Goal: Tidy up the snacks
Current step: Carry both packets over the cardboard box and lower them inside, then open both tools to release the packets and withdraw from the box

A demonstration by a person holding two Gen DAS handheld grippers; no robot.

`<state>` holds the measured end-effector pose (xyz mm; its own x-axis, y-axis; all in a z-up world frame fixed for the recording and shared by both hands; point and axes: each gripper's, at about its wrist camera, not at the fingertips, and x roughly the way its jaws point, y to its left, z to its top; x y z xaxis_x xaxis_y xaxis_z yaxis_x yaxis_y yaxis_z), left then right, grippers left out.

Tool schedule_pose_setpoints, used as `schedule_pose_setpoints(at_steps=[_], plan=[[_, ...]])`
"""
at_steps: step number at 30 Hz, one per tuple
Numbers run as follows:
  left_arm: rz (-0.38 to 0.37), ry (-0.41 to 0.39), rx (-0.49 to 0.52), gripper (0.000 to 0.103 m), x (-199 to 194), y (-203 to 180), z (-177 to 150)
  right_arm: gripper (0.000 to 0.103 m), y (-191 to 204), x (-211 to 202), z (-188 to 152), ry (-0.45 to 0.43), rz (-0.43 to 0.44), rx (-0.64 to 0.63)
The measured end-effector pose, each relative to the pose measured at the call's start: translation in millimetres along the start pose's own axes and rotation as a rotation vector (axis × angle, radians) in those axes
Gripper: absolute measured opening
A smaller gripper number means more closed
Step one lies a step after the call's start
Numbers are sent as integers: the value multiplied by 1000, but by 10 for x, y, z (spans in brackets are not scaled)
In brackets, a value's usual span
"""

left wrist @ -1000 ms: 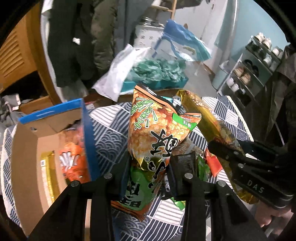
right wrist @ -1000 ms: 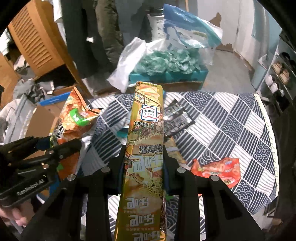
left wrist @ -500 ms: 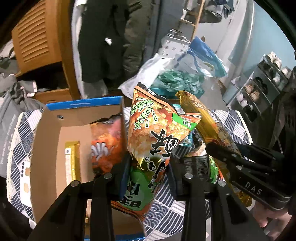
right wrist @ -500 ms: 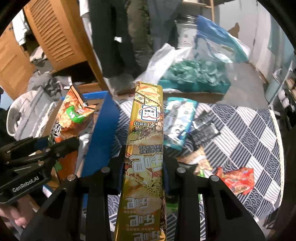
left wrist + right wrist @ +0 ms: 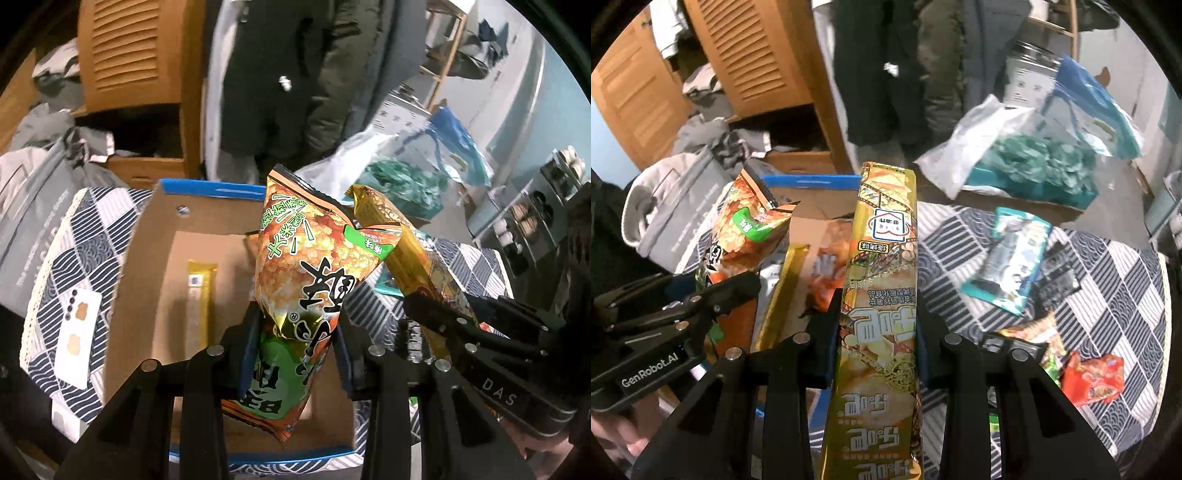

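My left gripper [image 5: 295, 328] is shut on an orange and green snack bag [image 5: 314, 258] and holds it upright above the open cardboard box [image 5: 147, 258] with a blue rim. My right gripper [image 5: 875, 328] is shut on a long gold snack pack [image 5: 882, 266], held upright over the box's right edge. That gold pack also shows in the left wrist view [image 5: 413, 258], just right of the orange bag. Inside the box lie a thin gold packet [image 5: 197, 295] and an orange packet [image 5: 827, 273].
The table has a navy and white patterned cloth [image 5: 1108, 280]. On it lie a teal packet [image 5: 1012, 262], a dark packet [image 5: 1060, 273] and a red packet [image 5: 1093, 376]. A white phone [image 5: 79, 332] lies left of the box. Grey bags, clothes and a wooden cabinet [image 5: 140, 51] stand behind.
Both grippers have moved left with their snacks, from over the table cloth to over the cardboard box. The box's inside now fills the left wrist view.
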<state>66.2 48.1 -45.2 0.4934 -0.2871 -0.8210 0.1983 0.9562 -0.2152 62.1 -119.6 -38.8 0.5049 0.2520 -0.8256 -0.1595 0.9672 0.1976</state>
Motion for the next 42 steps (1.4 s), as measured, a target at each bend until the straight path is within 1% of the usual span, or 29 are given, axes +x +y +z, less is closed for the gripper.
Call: schedule_pose_setpoints(at_steps=[11,14,18,22,27,29,31,32,33,34,35,40,42], plan=[[54,15,-94,37,47,479,-83,31,514,311,54,51,45,-53],[90,14,-121,37,96,596,-114,31,613,399,55,63,46,-66],[121,36,-153,37,192,736,-159,31,689,519,55,81,47,-70],[112,69,-214,37,261,879,-211,31,775,623,35,101,52,-80],[143,66,-230,38,272,932,-243,31,863,700,14,111,55,-90],[160,68,-243,38,275,959,-253,34,875,712,17,111,49,-96],[165,71,-255,41,277,998,-251,34,877,695,26,101,47,-95],[168,68,-263,45,268,1014,-253,41,875,677,35,99,54,-95],[172,66,-268,53,261,1026,-249,45,874,668,41,97,60,-93],[177,62,-272,57,251,1035,-248,51,866,649,49,91,68,-86],[183,56,-277,63,236,1041,-245,55,856,625,57,84,72,-80],[172,34,-273,63,158,989,-219,55,805,530,97,63,72,-62],[165,32,-263,66,138,943,-213,56,785,501,102,59,69,-55]])
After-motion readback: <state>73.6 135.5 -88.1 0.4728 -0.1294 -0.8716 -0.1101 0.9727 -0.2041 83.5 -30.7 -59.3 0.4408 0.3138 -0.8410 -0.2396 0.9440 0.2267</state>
